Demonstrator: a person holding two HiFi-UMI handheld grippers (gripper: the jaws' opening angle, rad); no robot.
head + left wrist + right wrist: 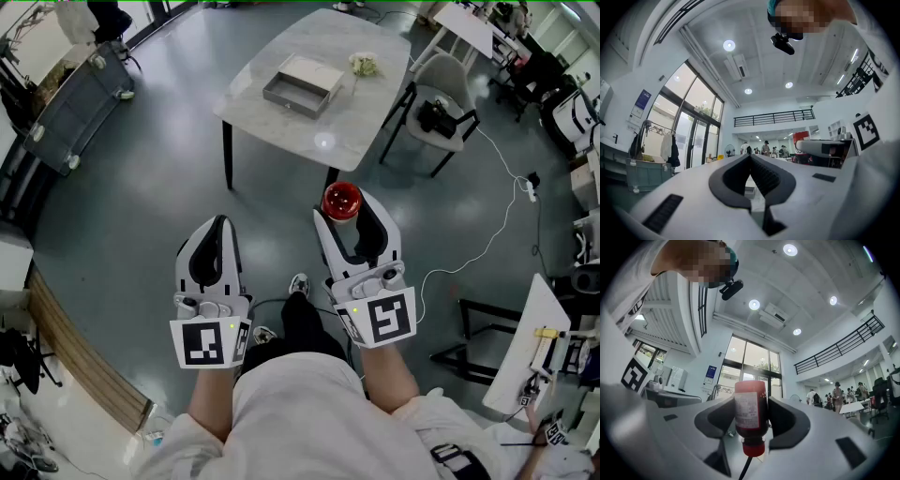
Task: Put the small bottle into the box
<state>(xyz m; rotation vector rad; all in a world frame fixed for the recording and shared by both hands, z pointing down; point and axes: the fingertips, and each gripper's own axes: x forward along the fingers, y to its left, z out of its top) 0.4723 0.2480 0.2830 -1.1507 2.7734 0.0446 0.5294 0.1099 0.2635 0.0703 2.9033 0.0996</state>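
The right gripper (751,405) is clamped on the small red plastic bottle (750,414). Its two dark pads press on the sides of the bottle's body, which looks like a firm hold for carrying. The bottle lies along the jaws, with its red cap pointing back toward the handle and its flat base pointing away. In the head view only that glossy red base (341,201) shows, between the tips of the right gripper (345,212).

The bottle has a pale printed label on one side. Its contents look dark red, though the print is too small to read.

The left gripper (221,225) hangs just left of the right one, its jaws closed together on nothing (750,157). It is probably idle because one gripper is enough for this job.

The shallow grey open-topped box (289,101) sits on the white oval marble-look table (323,141). It is far ahead and well apart from both grippers, so the bottle has yet to be carried to it.
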